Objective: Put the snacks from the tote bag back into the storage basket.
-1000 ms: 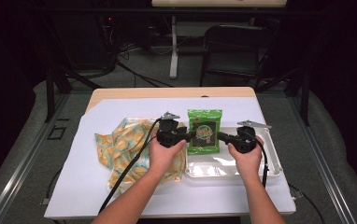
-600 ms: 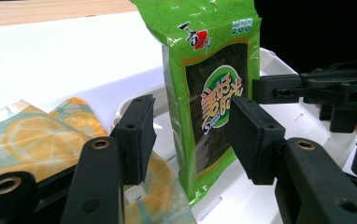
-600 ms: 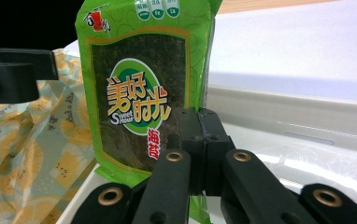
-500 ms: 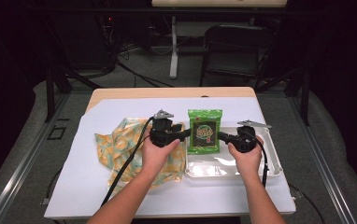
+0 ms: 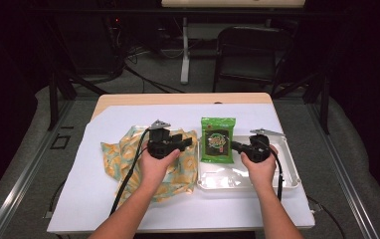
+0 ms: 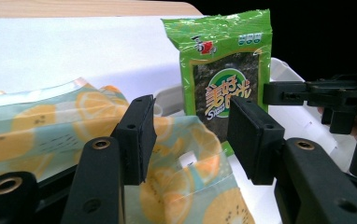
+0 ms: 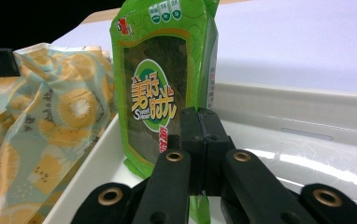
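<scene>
High view vs. a sec ago: drifted leftward w/ the left hand-held gripper (image 5: 187, 142), off the left edge of the seaweed snack packet (image 5: 218, 135) and out over the citrus-print bag (image 5: 121, 154). Clear gap now betw. those jaw tips and the packet. Wide open per the left gripper view, nothing betw. the pads, just bag below and packet beyond. No shift w/ the right hand-held gripper (image 5: 234, 146): clamped tight on the packet's lower right edge, same spot as before, seen close up in the right gripper view w/ both jaws pressed together over the wrapper. Packet itself unmoved: propped nearly upright at the left end of the white tray (image 5: 287, 174), bottom inside the tray, top leaning toward the far rim, label facing the person, bag just beside it on the white surface (image 5: 93, 199). Meaning, prob.: switched to a one-sided hold, w/ all the packet's weight on the right pinch. Looks like freeing the left to deal w/ the bag next, maybe to grab its mouth, though can't tell yet which part. Thin, slippery wrapper, so some risk of sagging or twisting in that single edge grip; best kept steady till set w/ the left.
</scene>
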The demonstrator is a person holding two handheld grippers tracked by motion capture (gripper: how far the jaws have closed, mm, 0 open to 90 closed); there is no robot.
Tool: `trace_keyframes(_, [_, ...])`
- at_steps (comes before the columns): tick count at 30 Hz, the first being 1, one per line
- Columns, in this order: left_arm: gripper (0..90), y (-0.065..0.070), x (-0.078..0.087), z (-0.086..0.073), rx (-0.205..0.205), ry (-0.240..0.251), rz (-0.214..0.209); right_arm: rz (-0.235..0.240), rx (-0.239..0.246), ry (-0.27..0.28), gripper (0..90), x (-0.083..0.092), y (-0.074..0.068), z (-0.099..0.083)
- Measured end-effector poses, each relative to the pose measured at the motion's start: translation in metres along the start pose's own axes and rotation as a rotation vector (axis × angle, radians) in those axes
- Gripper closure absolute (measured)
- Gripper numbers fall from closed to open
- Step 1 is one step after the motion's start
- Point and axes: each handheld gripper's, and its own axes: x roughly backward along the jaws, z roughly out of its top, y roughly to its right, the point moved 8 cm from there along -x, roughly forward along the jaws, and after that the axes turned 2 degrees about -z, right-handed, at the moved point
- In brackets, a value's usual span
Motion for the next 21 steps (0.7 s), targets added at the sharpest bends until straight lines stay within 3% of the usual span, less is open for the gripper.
trace_keyframes(12, [51.5,-0.013,0.021,-0.008,0.005,0.014,0.028,0.003,-0.063,-0.014,90.0,-0.008,0.009,0.002])
trace_keyframes(21, [51.5,-0.026,0.048,-0.019,0.013,0.037,0.052,-0.003,-0.102,-0.03,90.0,-0.019,0.018,0.003])
